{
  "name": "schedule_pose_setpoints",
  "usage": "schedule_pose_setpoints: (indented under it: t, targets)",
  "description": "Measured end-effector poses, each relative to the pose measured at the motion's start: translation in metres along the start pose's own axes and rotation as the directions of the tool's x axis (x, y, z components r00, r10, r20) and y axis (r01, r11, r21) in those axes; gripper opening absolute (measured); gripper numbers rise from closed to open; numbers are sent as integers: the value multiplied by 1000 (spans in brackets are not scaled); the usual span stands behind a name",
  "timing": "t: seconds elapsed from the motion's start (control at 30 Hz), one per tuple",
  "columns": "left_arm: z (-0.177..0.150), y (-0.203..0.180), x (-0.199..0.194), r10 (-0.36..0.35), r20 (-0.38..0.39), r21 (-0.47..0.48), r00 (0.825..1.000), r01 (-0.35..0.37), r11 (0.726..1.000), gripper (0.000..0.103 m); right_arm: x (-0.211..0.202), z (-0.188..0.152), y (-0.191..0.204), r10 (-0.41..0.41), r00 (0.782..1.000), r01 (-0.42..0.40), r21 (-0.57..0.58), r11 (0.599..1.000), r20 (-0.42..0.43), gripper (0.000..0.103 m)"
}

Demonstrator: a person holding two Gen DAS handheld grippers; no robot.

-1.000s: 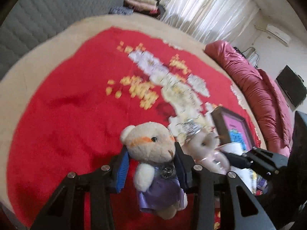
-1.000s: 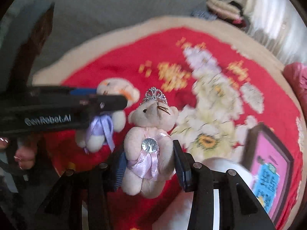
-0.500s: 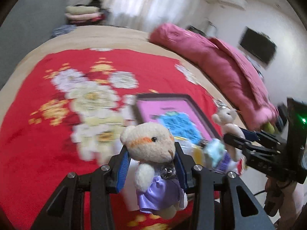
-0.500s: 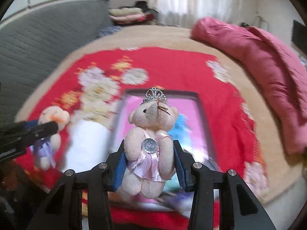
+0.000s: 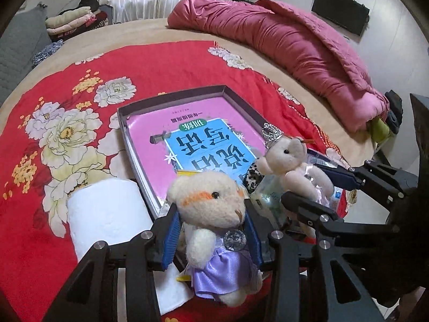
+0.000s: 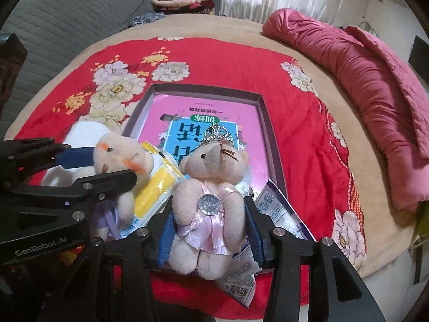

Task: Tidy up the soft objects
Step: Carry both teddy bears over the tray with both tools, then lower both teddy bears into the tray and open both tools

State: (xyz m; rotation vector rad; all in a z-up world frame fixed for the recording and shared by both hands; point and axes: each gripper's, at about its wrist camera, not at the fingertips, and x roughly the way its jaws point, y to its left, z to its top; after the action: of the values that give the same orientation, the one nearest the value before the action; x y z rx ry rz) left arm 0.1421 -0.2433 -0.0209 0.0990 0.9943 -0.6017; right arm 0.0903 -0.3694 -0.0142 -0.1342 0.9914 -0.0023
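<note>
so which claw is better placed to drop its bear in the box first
Right, probably. Its claw is opening around the crowned bear, directly facing the box. The left claw with the purple-skirted bear sits off its near corner.

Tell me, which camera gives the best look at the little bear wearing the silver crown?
The right wrist view: the crowned bear sits front and centre between the right gripper, whose jaws are opening, with crown, face and pink dress all plain. The left wrist view shows it smaller, off to the side and partly hidden.
</note>
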Motion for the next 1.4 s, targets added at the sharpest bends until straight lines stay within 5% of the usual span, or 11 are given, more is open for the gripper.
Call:
schedule_pose_setpoints:
  t: [0.37, 0.53, 0.87, 1.4]
  targets:
    - [-2, 4, 7, -1, -21, -20, 1000, 1, 1000, 47, 5, -2, 0, -22, 1000, 22, -9, 1000, 2, 58]
    - [-2, 10, 4, -7, -20, -39, 1000, 6, 999, 55, -2, 0, -3, -22, 1000, 21, 3, 1000, 20, 70]
    - [-3, 14, 1, -39, -19, -61, 999, 38, 997, 62, -14, 1, -6, -9, 998, 7, 25, 1000, 58, 71]
    - [5, 29, -35, -29, 95, -125, 995, 41, 991, 64, -56, -2, -34, 19, 981, -56, 188, 980, 191, 75]
